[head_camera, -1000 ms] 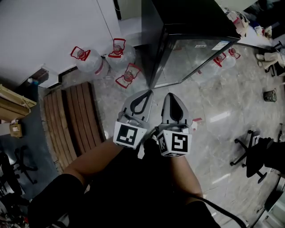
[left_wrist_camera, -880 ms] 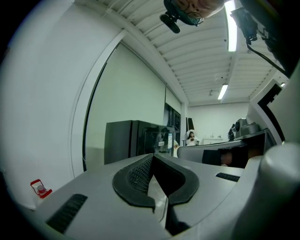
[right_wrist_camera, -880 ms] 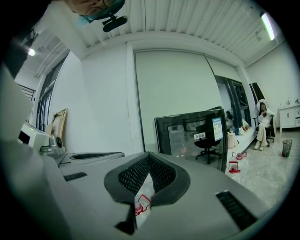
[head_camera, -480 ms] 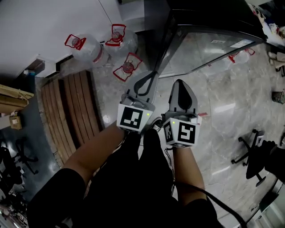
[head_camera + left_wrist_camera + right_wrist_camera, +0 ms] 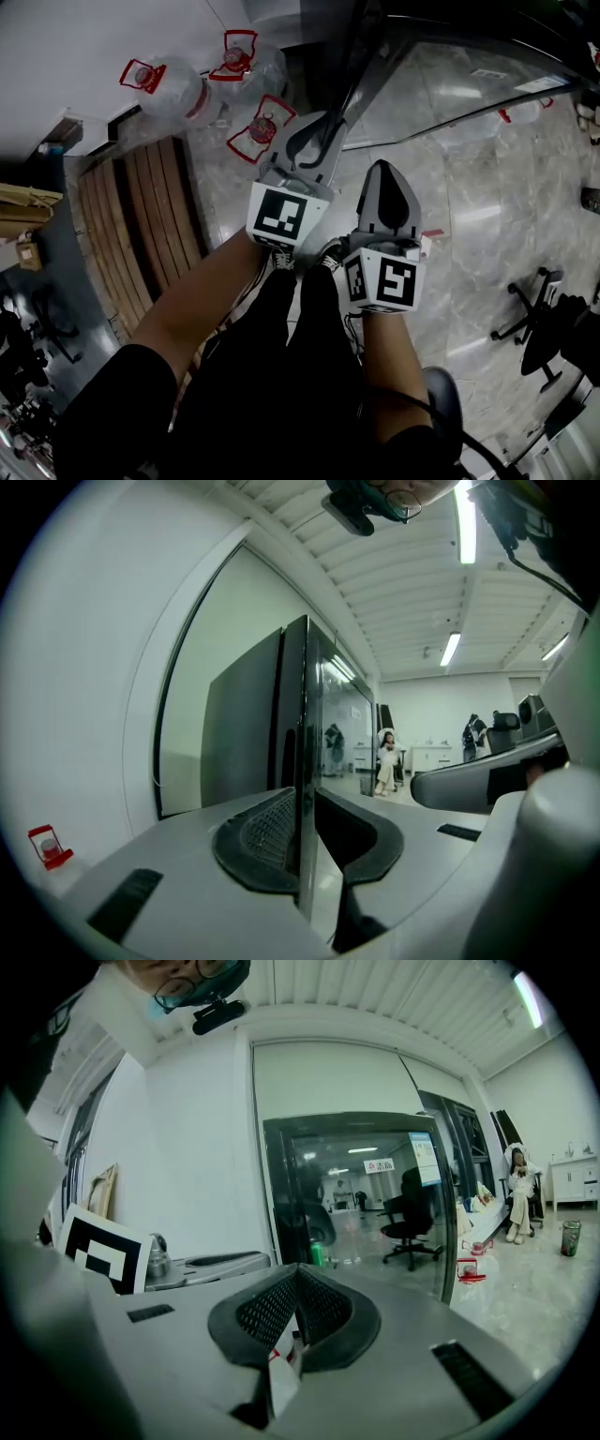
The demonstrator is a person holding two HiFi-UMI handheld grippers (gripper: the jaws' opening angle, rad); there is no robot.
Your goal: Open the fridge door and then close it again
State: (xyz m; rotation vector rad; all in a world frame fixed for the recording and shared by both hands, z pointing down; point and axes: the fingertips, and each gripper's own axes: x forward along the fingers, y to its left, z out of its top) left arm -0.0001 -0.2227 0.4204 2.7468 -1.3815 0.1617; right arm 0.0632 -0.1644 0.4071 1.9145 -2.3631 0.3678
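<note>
One glass door (image 5: pixel 469 94) hangs on the black fridge (image 5: pixel 441 19) at the top of the head view, and it looks swung out at an angle from the cabinet, with the pale floor (image 5: pixel 487 234) mirrored in its pane. Its free edge runs down into the left gripper (image 5: pixel 322 127), whose jaws close on that edge, one on each face. The left gripper view shows this from close in: the edge of the door (image 5: pixel 302 752) stands upright between the two ribbed pads of the left gripper (image 5: pixel 302 803), pressed by both, with the dark side of the fridge (image 5: pixel 244 733) to its left. The right gripper (image 5: pixel 387 178) is held just beside the left, lower in the head view and clear of the door, its jaws pressed together on nothing; the right gripper view confirms this, with the tips of the right gripper (image 5: pixel 298 1274) meeting and the door (image 5: pixel 366 1194) standing well ahead of them. Left of the fridge three water jugs (image 5: pixel 267 127) with red handles sit on the floor near a wooden bench (image 5: pixel 141 225). An office chair (image 5: pixel 544 319) stands far off at the right.
</note>
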